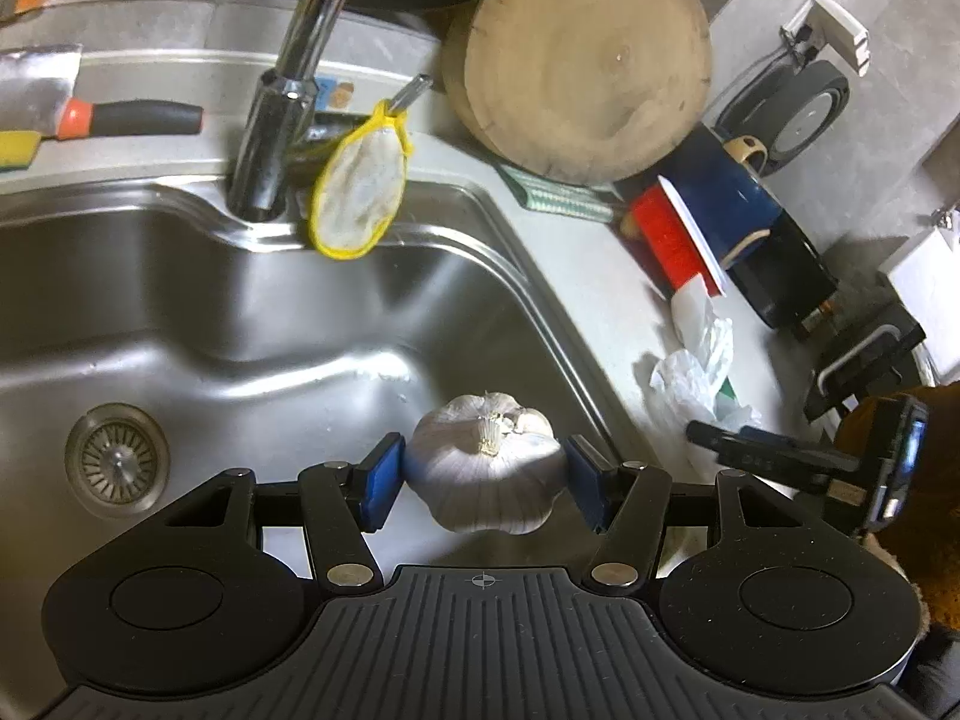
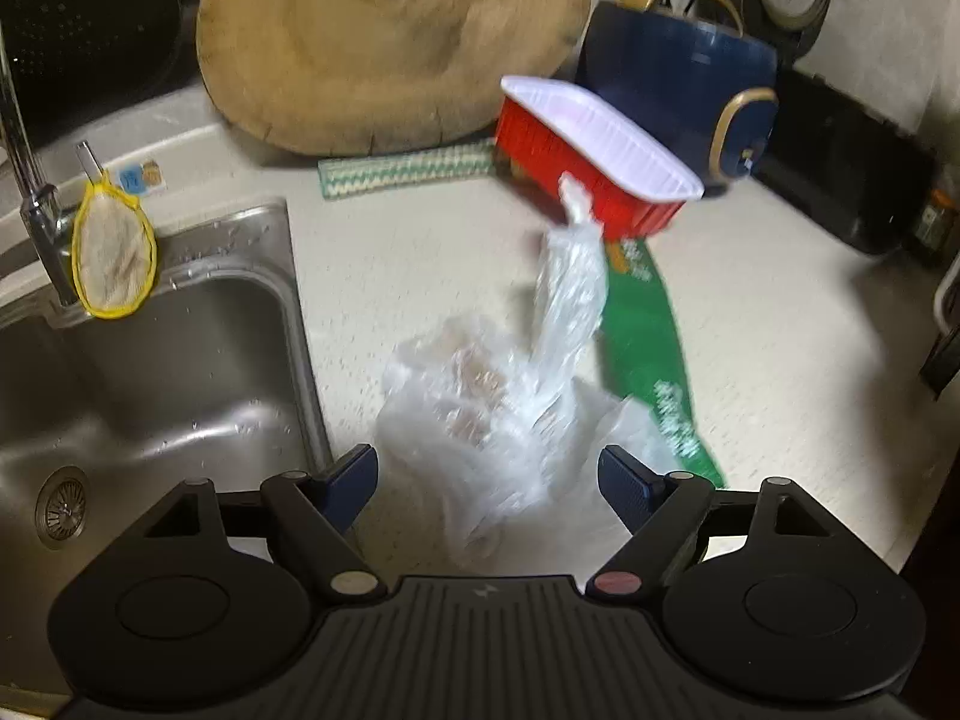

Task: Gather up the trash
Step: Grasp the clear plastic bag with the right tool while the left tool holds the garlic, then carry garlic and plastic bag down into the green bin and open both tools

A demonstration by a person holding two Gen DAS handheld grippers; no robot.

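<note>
A white garlic bulb (image 1: 486,468) hangs over the right end of the steel sink (image 1: 180,276), and my left gripper (image 1: 483,473) is shut on it, a blue pad pressed to each side. In the right wrist view my right gripper (image 2: 489,474) stands open over the pale counter (image 2: 420,276). A crumpled clear plastic bag (image 2: 480,408) lies on the counter between and ahead of its fingers, loose, with one twisted end sticking up. Beside the bag lies a green wrapper (image 2: 648,348). A red tray with a white inside (image 2: 588,162) sits tilted behind them.
A faucet (image 1: 282,108) with a yellow-rimmed mesh strainer (image 1: 360,192) stands at the sink's back edge; the drain (image 1: 117,459) is at the left. A cleaver (image 1: 36,90) lies behind the sink. A round wooden block (image 2: 384,42), a blue pot (image 2: 678,78) and a striped cloth (image 2: 408,171) line the back of the counter.
</note>
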